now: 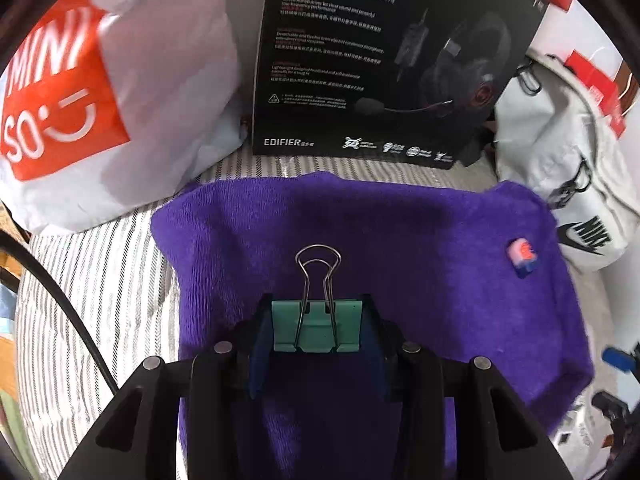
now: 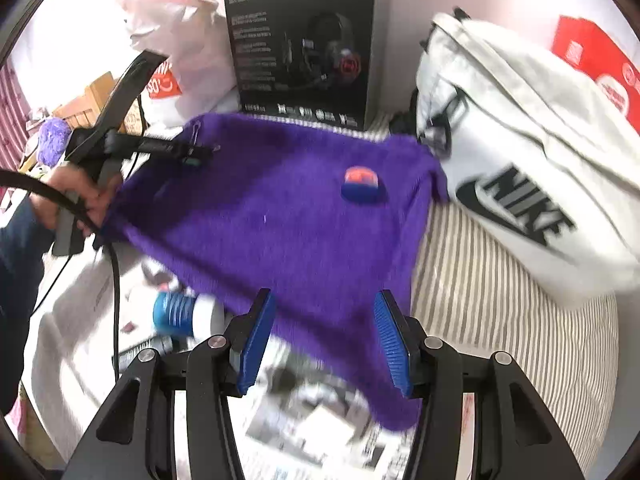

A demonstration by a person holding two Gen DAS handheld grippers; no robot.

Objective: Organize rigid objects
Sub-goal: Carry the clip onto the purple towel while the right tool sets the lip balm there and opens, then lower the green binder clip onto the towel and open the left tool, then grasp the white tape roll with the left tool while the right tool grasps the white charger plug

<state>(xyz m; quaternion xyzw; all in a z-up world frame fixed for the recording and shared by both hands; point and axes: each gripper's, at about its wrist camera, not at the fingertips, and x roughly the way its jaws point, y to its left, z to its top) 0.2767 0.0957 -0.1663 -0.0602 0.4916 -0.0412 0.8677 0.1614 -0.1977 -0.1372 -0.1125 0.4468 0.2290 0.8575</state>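
Left gripper (image 1: 316,330) pinching green binder clip (image 1: 316,326), wire handles toward 12 o'clock, over purple towel (image 1: 400,240); right gripper (image 2: 325,338) spread, nothing between pads; small pink-blue piece (image 1: 521,258) on towel at 2 o'clock.

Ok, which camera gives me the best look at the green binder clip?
The left wrist view. The green binder clip sits sharp and centred there, clamped between the left gripper pads, wire handles pointing forward over the purple towel. In the right wrist view the clip is only a small blurred teal speck at that gripper's tip.
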